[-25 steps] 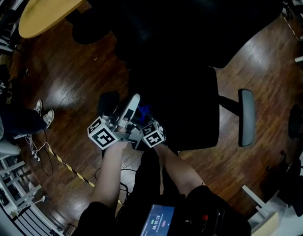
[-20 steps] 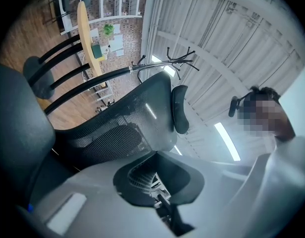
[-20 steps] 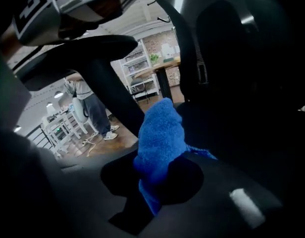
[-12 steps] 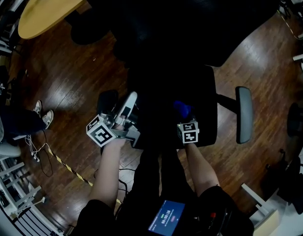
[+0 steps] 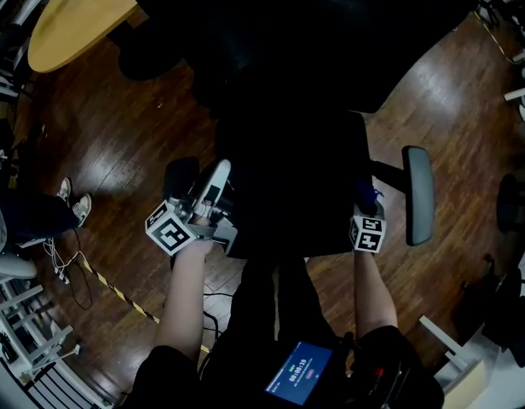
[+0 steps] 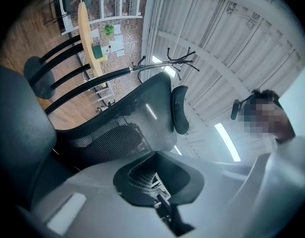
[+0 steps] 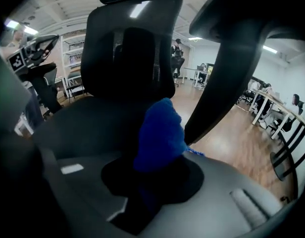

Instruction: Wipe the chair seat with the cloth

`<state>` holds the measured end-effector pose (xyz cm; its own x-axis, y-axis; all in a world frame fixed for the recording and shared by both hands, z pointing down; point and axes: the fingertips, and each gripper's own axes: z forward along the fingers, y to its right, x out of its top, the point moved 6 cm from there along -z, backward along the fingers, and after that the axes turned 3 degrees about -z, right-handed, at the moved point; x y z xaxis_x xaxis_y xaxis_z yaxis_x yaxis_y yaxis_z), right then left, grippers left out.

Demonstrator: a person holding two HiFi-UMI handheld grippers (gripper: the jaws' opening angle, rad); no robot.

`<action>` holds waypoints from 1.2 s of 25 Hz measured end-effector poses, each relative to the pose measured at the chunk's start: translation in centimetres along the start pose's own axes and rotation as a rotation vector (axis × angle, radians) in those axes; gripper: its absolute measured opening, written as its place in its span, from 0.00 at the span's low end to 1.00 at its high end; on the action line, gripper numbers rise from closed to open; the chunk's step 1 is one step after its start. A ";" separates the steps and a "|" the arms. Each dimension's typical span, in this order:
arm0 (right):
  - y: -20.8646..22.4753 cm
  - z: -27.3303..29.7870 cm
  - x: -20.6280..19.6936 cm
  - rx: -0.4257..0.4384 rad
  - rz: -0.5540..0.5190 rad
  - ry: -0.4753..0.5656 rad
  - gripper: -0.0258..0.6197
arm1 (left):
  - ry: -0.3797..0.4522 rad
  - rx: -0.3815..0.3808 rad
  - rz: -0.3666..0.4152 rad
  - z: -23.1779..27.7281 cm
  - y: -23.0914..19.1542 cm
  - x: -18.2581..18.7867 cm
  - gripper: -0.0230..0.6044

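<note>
The black office chair seat (image 5: 297, 186) fills the middle of the head view. My right gripper (image 5: 366, 210) is at the seat's right front edge, shut on a bunched blue cloth (image 5: 364, 196). In the right gripper view the cloth (image 7: 160, 133) sticks up out of the gripper (image 7: 152, 182) over the seat (image 7: 83, 125), with the backrest (image 7: 127, 48) beyond. My left gripper (image 5: 213, 186) rests at the seat's left front corner beside the left armrest (image 5: 181, 177). Its jaws look closed with nothing in them, and in the left gripper view it (image 6: 160, 202) points up at the backrest (image 6: 123, 128).
The right armrest (image 5: 418, 194) stands just right of my right gripper. A round wooden table (image 5: 75, 20) is at the far left. A person's feet (image 5: 71, 203), cables and striped floor tape (image 5: 118, 288) lie on the wooden floor to the left.
My right gripper has carried the blue cloth along the front of the seat from its left side to its right edge. The left gripper has stayed in place.
</note>
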<state>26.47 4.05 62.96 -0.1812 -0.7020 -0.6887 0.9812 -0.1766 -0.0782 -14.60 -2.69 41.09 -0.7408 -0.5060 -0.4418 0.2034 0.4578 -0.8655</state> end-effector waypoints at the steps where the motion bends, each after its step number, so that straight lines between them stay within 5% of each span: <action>1: -0.1 0.0 0.1 -0.007 0.005 0.000 0.17 | 0.001 0.000 0.000 0.0 0.0 0.0 0.02; 6: -5.5 -1.0 1.5 0.101 -0.010 0.046 0.17 | -0.002 -0.004 0.007 0.1 0.0 0.0 0.02; 15: -32.2 -2.5 2.5 0.622 -0.108 0.072 0.17 | -0.007 0.003 0.035 -0.1 0.0 0.1 0.02; 18: -37.3 -2.4 1.1 0.728 -0.203 0.045 0.17 | -0.020 0.002 0.049 0.0 0.1 -0.2 0.02; 21: -37.3 -2.0 0.6 0.750 -0.225 0.049 0.17 | -0.030 0.002 0.056 0.0 0.0 -0.2 0.02; 24: -33.8 -0.9 0.8 0.654 -0.165 0.036 0.17 | -0.018 0.000 0.056 0.0 0.0 0.2 0.02; 30: -17.7 -1.0 -2.6 0.377 -0.087 -0.014 0.17 | 0.008 0.008 0.047 0.1 0.1 0.3 0.02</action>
<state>9.62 9.65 65.44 -0.2663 -0.6823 -0.6808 0.8690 -0.4755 0.1366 -14.77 -2.84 40.83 -0.7354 -0.4783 -0.4801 0.2433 0.4748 -0.8458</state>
